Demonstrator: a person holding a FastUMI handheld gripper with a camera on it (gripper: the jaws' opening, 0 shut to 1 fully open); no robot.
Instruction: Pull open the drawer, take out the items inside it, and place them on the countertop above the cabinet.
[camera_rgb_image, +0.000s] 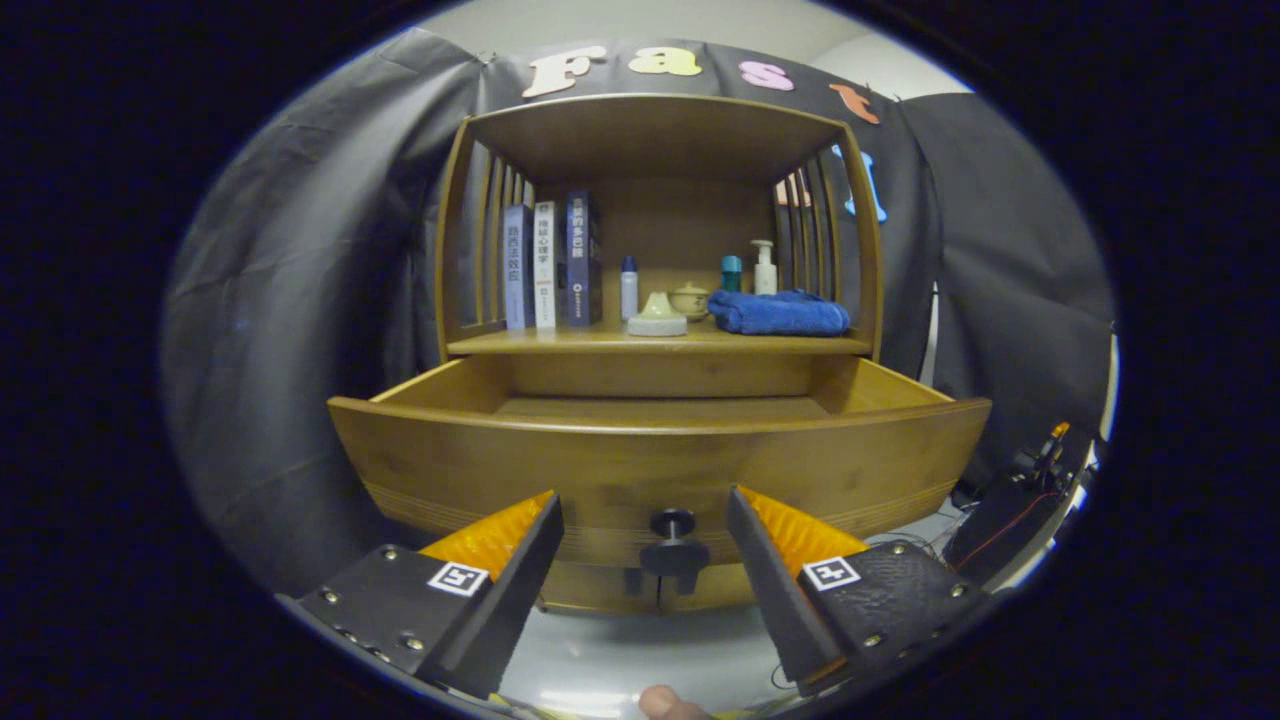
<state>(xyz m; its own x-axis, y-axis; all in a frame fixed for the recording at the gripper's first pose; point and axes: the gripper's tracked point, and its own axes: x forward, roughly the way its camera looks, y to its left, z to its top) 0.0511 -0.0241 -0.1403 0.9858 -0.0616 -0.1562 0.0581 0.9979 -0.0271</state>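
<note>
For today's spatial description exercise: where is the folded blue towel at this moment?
In the gripper view, the blue towel lies on the cabinet's countertop, right of the small lidded pot, in front of the pump bottle, beyond the open gripper.

dim, warm light from above; shelf interior shadowed; strong fisheye bending at edges; centre sharp.

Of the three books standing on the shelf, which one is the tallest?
The dark blue book, at the end of the row next to the small bottle. The other two are lower. The gripper is open, its fingers flanking the drawer knob.
</note>
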